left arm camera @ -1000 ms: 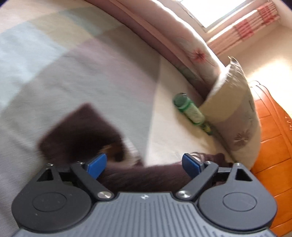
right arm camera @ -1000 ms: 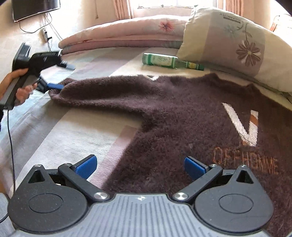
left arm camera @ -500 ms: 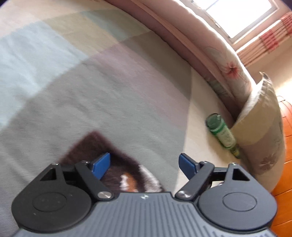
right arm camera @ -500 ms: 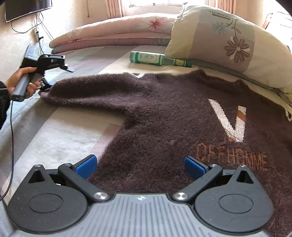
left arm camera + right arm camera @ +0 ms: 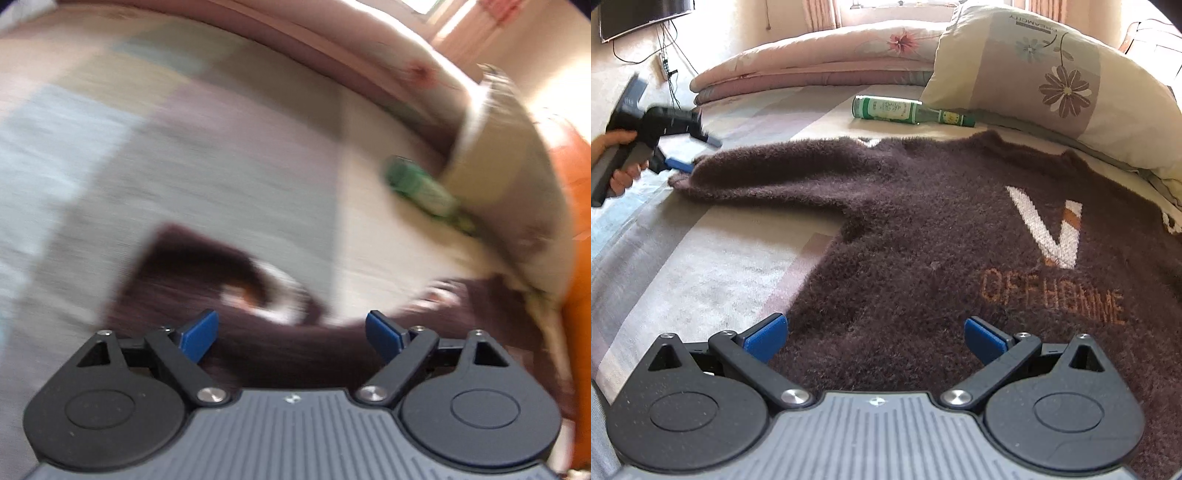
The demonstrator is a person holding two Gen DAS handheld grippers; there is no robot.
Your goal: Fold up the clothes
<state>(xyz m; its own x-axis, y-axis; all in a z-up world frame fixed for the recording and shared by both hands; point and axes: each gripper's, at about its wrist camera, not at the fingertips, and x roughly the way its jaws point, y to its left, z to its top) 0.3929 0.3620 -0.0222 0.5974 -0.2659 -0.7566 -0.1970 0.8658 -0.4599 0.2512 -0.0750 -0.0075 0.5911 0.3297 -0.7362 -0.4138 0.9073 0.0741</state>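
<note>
A bed point(image 5: 701, 266) with a patchwork cover in pale blocks filled the room's foreground. On it a fuzzy brown sweater point(image 5: 923, 240) lay flat, its right edge cut off. Behind the sweater lay a rolled pink quilt point(image 5: 820, 62), a flowered pillow point(image 5: 1052, 74) and a green glass bottle point(image 5: 905, 110). The right gripper point(image 5: 875, 336) hovered open over the sweater's hem; the left gripper point(image 5: 291, 332), open, straddled the sleeve cuff point(image 5: 177, 258), heavily blurred.

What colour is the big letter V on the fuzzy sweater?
The V on the fuzzy dark brown sweater is white with an orange-brown accent; clearest in the right wrist view.
</note>
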